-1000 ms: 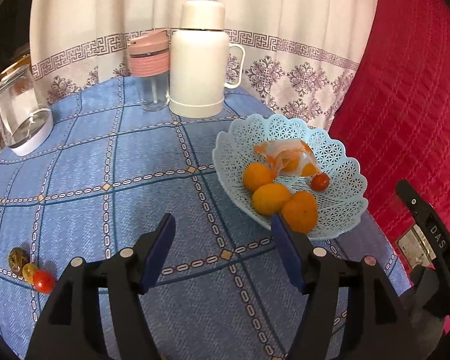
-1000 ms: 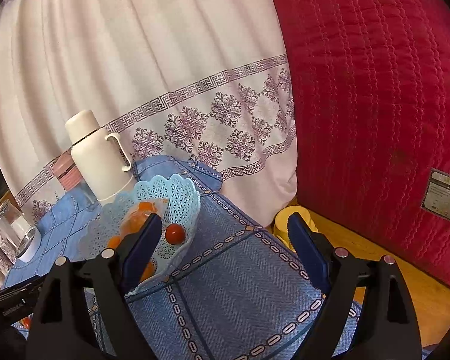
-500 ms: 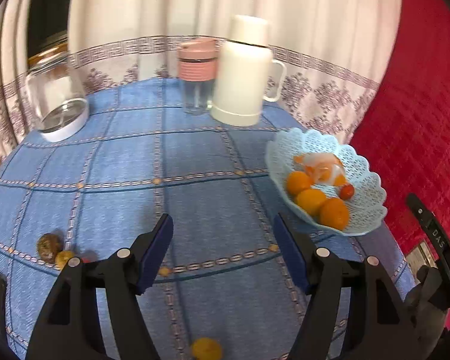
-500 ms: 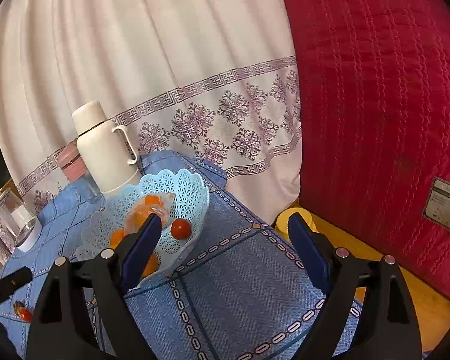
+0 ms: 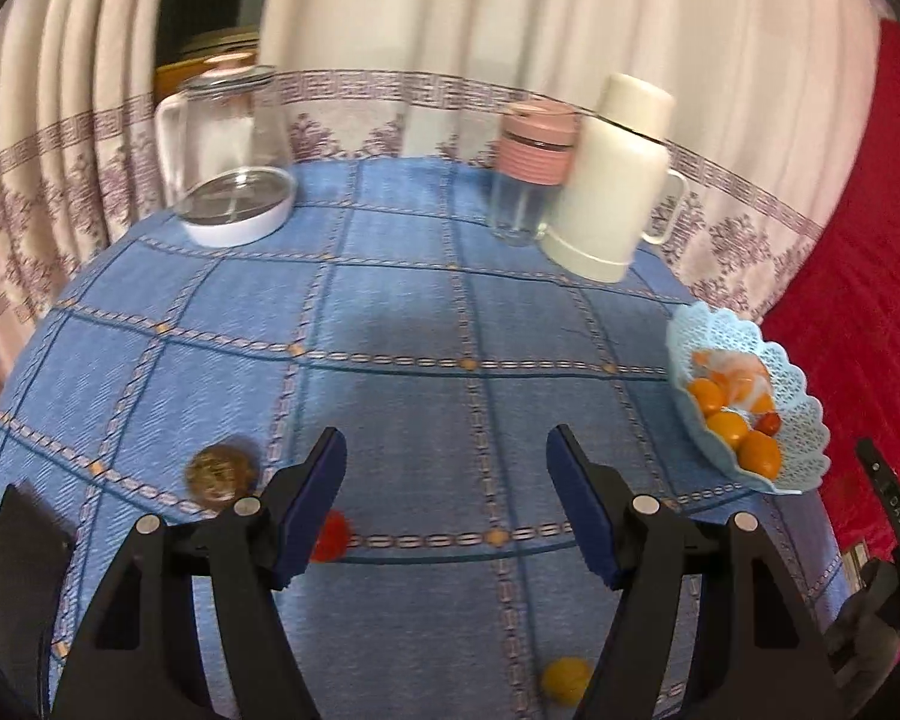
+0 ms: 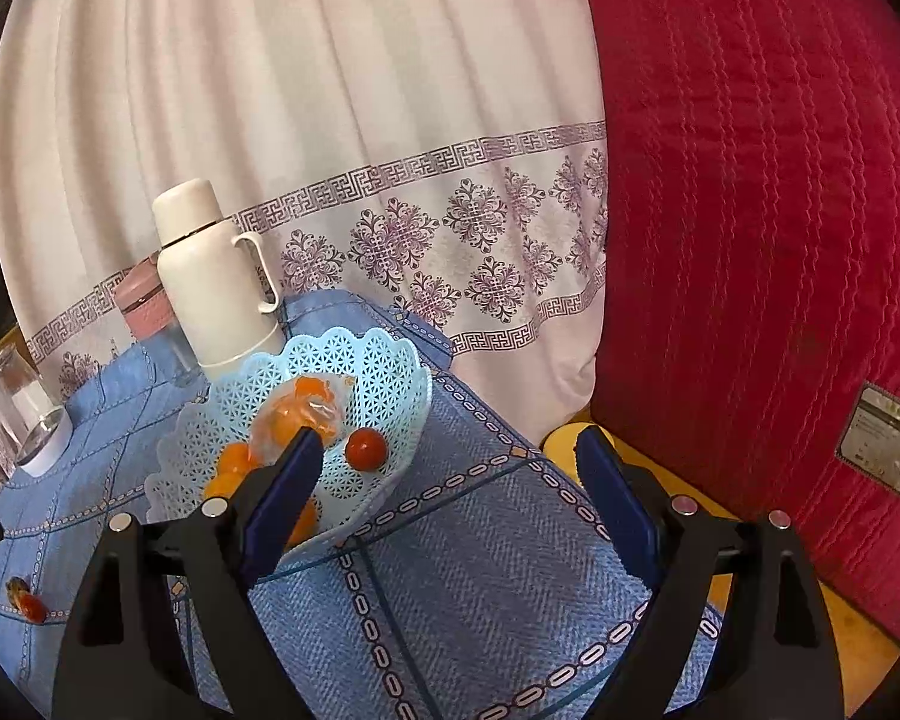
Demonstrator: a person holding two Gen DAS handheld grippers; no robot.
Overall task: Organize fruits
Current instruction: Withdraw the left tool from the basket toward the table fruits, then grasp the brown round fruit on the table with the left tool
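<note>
Left wrist view: our left gripper [image 5: 447, 510] hangs above the blue checked tablecloth on the table [image 5: 390, 312], jaws spread wide and holding nothing. A small red tomato [image 5: 329, 535] lies just beside its left finger, a brown mottled round fruit [image 5: 219, 473] near it, and a small yellow-orange fruit [image 5: 565, 679] lower down. Being round, none shows a long axis. Our right gripper [image 6: 444, 504], equally wide and holding nothing, faces the pale blue lattice plastic basket [image 6: 384, 372], which contains orange fruits [image 6: 234, 462], a red tomato [image 6: 366, 449] and a clear wrapped packet [image 6: 300, 414]. Behind stands a white flask [image 6: 210, 276].
</note>
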